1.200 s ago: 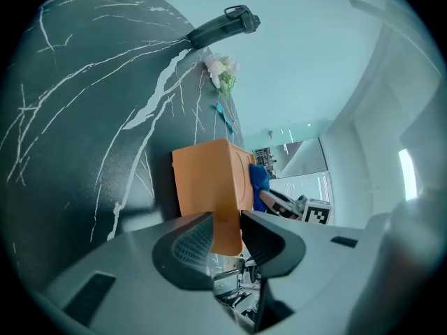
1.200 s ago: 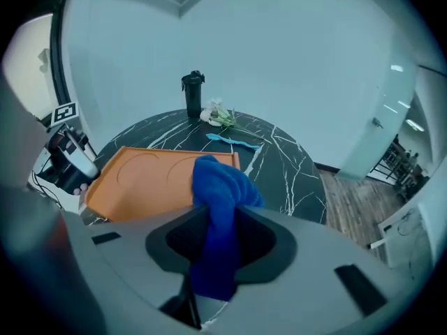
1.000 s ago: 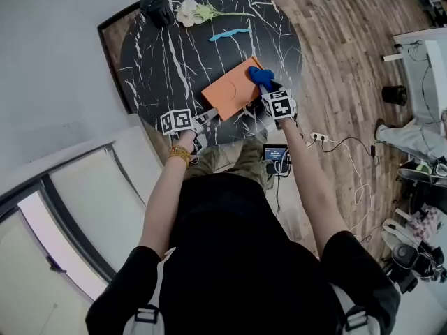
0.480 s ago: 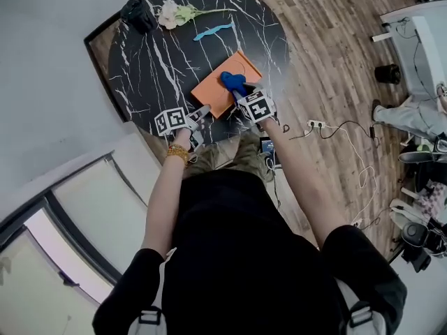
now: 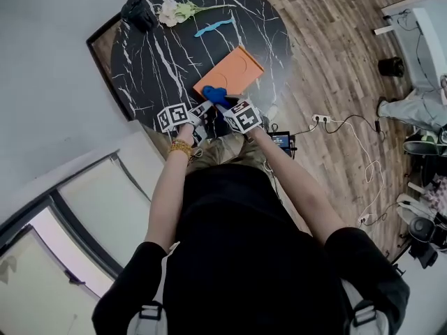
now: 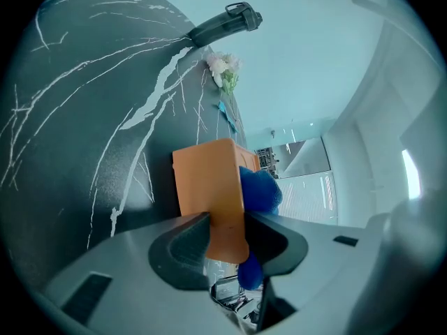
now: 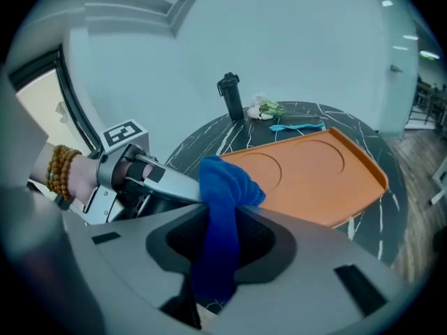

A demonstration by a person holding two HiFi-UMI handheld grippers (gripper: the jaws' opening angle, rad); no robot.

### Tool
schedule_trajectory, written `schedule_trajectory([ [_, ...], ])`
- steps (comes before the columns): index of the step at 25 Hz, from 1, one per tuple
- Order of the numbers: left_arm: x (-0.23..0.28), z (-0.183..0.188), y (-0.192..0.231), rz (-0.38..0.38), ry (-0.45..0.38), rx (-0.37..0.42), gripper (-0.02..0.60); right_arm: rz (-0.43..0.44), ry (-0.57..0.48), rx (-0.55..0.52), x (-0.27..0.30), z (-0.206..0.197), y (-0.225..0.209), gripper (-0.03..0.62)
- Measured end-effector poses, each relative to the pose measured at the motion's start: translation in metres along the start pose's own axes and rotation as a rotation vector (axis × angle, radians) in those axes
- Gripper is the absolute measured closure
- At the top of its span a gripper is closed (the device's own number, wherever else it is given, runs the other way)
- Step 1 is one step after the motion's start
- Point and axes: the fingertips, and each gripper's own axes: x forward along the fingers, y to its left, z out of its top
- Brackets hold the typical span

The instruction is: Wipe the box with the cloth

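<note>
Currently one box [image 5: 230,72] is seen on the table [image 5: 154,61], near the person's side. Its near edge is clamped by the left gripper [image 5: 204,108], with a jaw pressed on each face. One cloth [image 5: 213,94] is pinched tight in the right gripper [image 5: 218,102] and held against the box's near corner, just beside the left jaws. Two grippers are counted, both loaded. At the far rim, one flower [image 5: 171,10], one black bottle [image 5: 136,12] and one blue strip [image 5: 213,26] are noted.

Near end of box [image 6: 209,187] hidden by jaws; cloth [image 6: 261,190] mostly behind box
</note>
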Motion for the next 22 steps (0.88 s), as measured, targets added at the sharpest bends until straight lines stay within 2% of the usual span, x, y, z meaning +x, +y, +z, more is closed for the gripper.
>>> schedule_trajectory([
  [2, -0.001, -0.001, 0.000, 0.005, -0.003, -0.003, 0.426, 0.045, -0.007, 0.053, -0.005, 0.002, -0.005, 0.493],
  [4, 0.000, -0.001, 0.000, 0.013, -0.004, -0.001, 0.426, 0.039, -0.053, 0.084, -0.018, 0.009, -0.022, 0.493],
  [8, 0.001, 0.000, 0.000, 0.020, -0.013, 0.008, 0.426, -0.114, -0.156, 0.112, -0.063, 0.025, -0.098, 0.491],
  [10, 0.000, 0.000, 0.000, 0.021, -0.015, 0.007, 0.426, -0.197, -0.124, 0.094, -0.079, 0.026, -0.140, 0.491],
  [13, -0.001, -0.001, 0.000, 0.029, -0.015, 0.006, 0.426, -0.280, -0.003, 0.025, -0.083, 0.013, -0.179, 0.491],
  [15, -0.001, -0.002, 0.000, 0.033, -0.014, 0.008, 0.426, -0.291, 0.061, -0.006, -0.075, 0.001, -0.182, 0.490],
  [19, 0.001, -0.003, 0.000, 0.035, -0.010, 0.010, 0.426, -0.316, 0.048, -0.007, -0.064, -0.008, -0.168, 0.491],
  [22, 0.003, -0.002, -0.001, 0.025, -0.005, 0.004, 0.423, -0.292, 0.070, -0.030, -0.060, -0.012, -0.153, 0.491],
])
